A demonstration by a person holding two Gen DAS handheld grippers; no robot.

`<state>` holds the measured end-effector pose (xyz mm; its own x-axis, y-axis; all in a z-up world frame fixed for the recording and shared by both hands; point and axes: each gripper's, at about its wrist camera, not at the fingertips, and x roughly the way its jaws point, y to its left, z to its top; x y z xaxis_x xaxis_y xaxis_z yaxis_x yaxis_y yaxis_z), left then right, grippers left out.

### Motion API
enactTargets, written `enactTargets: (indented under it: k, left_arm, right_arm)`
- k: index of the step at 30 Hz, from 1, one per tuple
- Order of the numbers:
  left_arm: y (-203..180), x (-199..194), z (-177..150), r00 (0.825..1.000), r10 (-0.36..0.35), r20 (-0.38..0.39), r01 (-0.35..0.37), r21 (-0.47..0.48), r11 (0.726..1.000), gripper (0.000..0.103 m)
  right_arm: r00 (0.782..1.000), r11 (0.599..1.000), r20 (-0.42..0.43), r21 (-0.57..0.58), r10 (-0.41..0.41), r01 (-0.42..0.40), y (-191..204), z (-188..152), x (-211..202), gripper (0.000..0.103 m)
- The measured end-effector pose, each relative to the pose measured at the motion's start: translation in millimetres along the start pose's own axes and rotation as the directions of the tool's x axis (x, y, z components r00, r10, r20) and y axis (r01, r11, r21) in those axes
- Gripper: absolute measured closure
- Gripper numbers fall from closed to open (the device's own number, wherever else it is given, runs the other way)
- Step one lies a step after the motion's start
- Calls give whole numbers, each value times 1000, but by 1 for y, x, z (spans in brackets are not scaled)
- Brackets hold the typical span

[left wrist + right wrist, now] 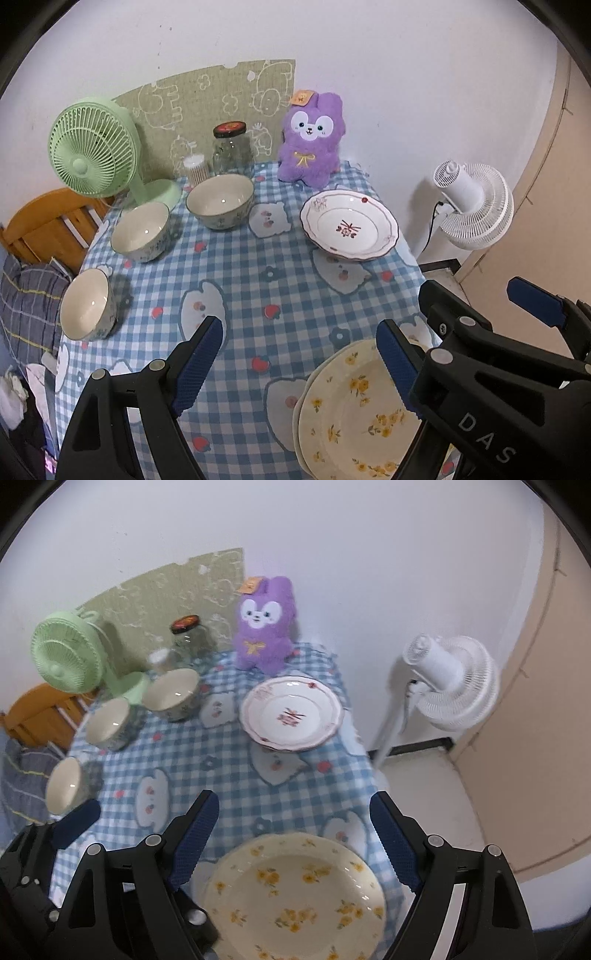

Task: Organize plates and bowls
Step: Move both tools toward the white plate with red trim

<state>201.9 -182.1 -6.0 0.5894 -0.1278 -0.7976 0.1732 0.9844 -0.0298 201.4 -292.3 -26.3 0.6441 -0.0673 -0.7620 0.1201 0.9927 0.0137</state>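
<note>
Yellow-flowered plates [295, 897], two stacked with the lower rim peeking out on the left wrist view, lie on the checked tablecloth [240, 288] right below the right gripper [295, 843], whose blue pads stand wide apart above the rim and press on nothing. Just to its left, the left gripper [301, 363] also hangs with its jaws spread wide and empty over bare cloth, the stack off to its right under the other claw's black frame. Straight ahead of the right gripper, well beyond the stack, sits the red-patterned plate [291, 714] with a scalloped rim, apart from everything else. Ahead and left of the left gripper, three pale bowls [140, 230] stand upright in a curved row along the table's left side, each apart from its neighbour. Farther back against the wall are a green fan [92, 147], a glass jar [232, 149] with a dark lid, and a purple plush rabbit [312, 142]. Off the table to the right stands a white fan [448, 681].
</note>
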Motion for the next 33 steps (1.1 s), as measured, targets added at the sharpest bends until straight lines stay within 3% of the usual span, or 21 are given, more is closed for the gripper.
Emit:
enactTargets:
  k: [7,20,33]
  left_arm:
    - [-3,11,14,1000,-3,10,3,-21,1000,14]
    - [-20,41,49,995,94,26,-92,-55,994,14]
    - [-40,82,84,997,69,36,-67,-54,996,14]
  right_arm:
    - [1000,999,3,-49,24,-24,1,18,14,17]
    - [999,998,20,-49,48,-47,-19,54,50,17]
    - [999,997,30,-72,21,-19,-37,87,89,17]
